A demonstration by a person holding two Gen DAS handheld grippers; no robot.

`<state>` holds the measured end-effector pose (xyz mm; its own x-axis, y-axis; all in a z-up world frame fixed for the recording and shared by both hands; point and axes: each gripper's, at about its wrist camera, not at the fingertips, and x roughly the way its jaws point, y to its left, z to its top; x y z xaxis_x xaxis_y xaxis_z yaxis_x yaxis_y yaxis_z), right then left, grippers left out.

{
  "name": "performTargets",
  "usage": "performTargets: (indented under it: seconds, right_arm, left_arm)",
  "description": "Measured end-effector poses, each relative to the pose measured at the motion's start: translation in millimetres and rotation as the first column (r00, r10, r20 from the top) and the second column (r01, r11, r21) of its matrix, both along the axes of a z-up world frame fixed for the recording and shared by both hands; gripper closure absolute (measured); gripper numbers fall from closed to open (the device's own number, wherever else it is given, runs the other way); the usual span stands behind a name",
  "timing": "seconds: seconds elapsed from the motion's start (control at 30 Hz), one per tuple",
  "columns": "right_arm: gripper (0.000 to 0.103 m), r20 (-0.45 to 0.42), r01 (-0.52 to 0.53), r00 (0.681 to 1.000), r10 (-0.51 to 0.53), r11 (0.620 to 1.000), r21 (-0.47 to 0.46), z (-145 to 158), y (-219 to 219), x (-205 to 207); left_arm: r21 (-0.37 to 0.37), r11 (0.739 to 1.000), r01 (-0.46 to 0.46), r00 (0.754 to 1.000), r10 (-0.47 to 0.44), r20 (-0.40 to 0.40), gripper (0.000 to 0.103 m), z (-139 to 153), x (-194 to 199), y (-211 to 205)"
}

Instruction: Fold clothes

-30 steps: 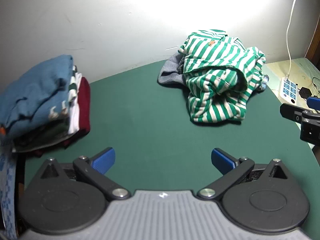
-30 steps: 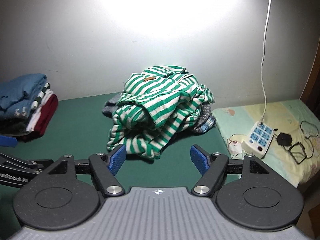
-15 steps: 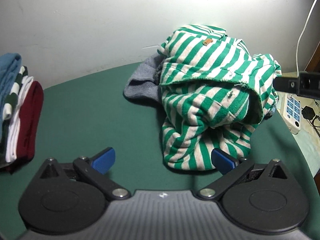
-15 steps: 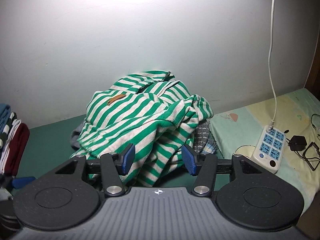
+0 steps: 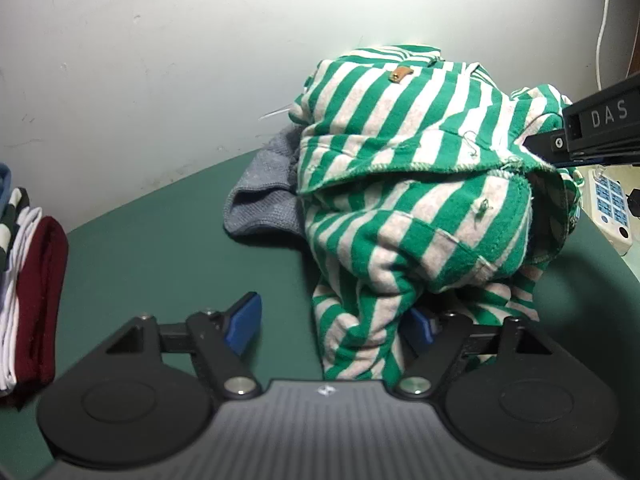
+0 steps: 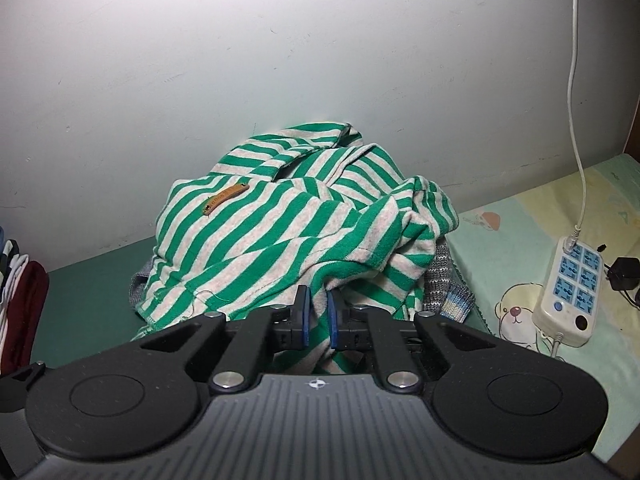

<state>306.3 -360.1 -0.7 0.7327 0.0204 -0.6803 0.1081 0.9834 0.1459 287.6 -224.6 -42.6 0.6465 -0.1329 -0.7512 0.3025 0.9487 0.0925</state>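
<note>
Left wrist view: we saw the crumpled green-and-white striped knit garment (image 5: 404, 184) heaped on the dark green worktop (image 5: 160, 264), over a grey knit piece (image 5: 260, 204). Our left tool (image 5: 332, 322) was closing, its jaws apart around the lower hem. Our right tool (image 6: 317, 318) was closing narrowly, pinching a striped fold.
</note>
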Motion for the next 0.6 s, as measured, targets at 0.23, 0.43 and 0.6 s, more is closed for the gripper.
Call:
performTargets:
  seconds: [0.23, 0.43, 0.6]
  right_arm:
    - [0.099, 0.11, -0.043, 0.992, 0.053, 0.995, -0.094, 15.1, 11.8, -37.0]
    - [0.1, 0.156, -0.073, 0.984, 0.082, 0.995, -0.064, 29.9, 10.0, -73.4]
    - [0.1, 0.186, -0.14, 0.972, 0.146, 0.989, -0.049, 38.4, 22.6, -113.9]
  left_arm:
    - [-0.071, 0.997, 0.012, 1.0, -0.012, 0.01, 0.074, 11.4, -12.1, 1.9]
    - [-0.146, 0.989, 0.004, 1.0, -0.003, 0.012, 0.08, 26.3, -34.2, 21.9]
    - [-0.131, 0.991, -0.022, 1.0, 0.024, 0.018, 0.088, 28.2, -59.1, 37.0]
